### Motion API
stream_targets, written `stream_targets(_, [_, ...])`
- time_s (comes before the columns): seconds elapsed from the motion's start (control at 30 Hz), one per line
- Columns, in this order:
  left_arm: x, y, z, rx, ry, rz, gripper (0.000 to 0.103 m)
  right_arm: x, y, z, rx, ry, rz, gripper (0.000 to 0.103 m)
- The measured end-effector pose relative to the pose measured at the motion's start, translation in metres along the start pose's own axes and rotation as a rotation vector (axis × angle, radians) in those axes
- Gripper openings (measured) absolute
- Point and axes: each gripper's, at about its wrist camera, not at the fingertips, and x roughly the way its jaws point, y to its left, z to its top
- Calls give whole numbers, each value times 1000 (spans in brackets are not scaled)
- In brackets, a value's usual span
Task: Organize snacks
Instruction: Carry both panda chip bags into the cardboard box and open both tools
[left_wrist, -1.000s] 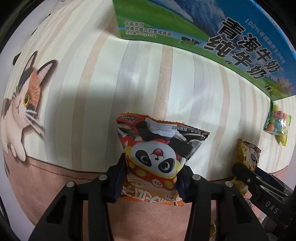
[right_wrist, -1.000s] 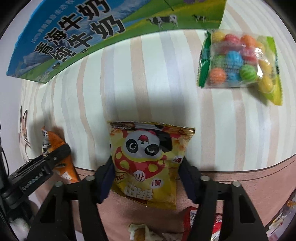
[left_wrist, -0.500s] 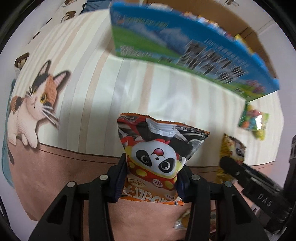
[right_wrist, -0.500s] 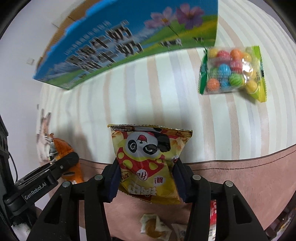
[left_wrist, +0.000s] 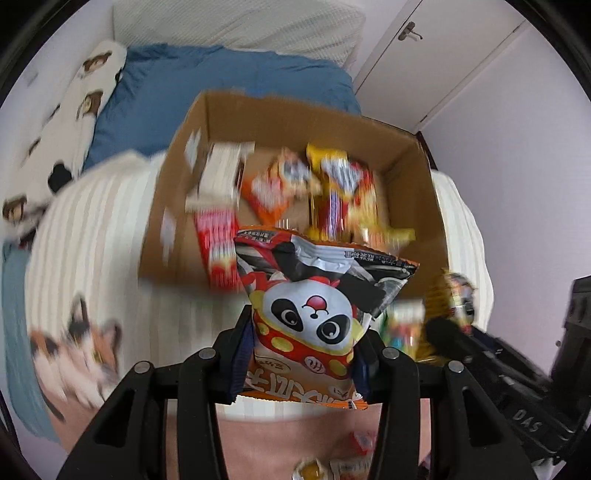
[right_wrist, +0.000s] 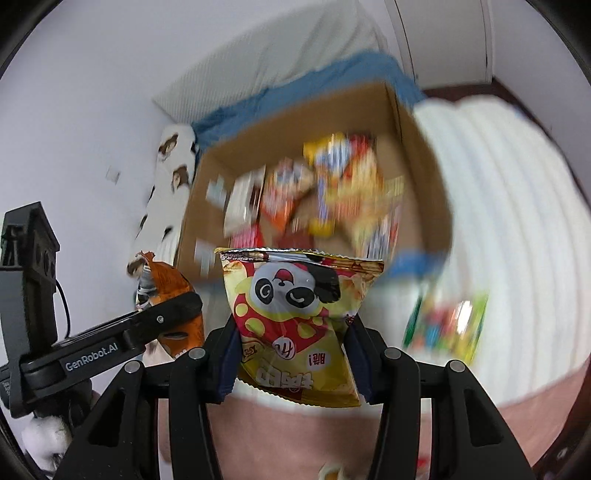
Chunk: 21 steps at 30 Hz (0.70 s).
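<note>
Left gripper (left_wrist: 301, 354) clamps orange packet (left_wrist: 314, 314); right gripper (right_wrist: 291, 354) clamps yellow packet (right_wrist: 295, 317)

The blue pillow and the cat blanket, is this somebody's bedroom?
Most likely a bedroom. The snacks lie on a bed with a striped cat-print blanket, a blue pillow and a white headboard behind. A cardboard box of snacks sits on it, and a closet door stands nearby.

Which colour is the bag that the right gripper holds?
The bag is mainly yellow, with a red-and-yellow panda figure. The right wrist view shows it best.
</note>
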Motion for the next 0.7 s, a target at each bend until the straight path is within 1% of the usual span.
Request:
stream_targets(0.03, [4, 1, 14, 2, 1, 10, 42, 4, -1, 21, -4, -4, -20, 53])
stream_targets(0.07, [7, 3, 26, 4, 6, 18, 42, 7, -3, 34, -1, -4, -29, 53])
stream_targets(0.17, [34, 8, 74, 5, 49, 40, 42, 28, -14, 83, 21, 15, -69, 53])
stream_targets(0.3, [77, 16, 126, -4, 115, 72, 42, 63, -28, 130, 60, 58, -109, 53])
stream_targets(0.4, [102, 21, 150, -6, 150, 83, 42, 89, -38, 155, 79, 87, -143, 53])
stream_targets(0.53, [127, 26, 172, 5, 190, 107, 43, 117, -49, 174, 102, 112, -178, 53])
stream_targets(0.6, [142, 27, 182, 20, 211, 120, 43, 132, -58, 181, 123, 141, -191, 53])
stream_targets(0.63, [147, 29, 186, 23, 220, 123, 43, 136, -61, 181, 135, 152, -199, 55])
stream_targets(0.67, [149, 29, 189, 24, 222, 128, 47, 142, -65, 182, 149, 165, -204, 59])
stream_targets(0.7, [152, 30, 190, 27, 221, 134, 61, 147, -69, 182, 170, 175, -199, 76])
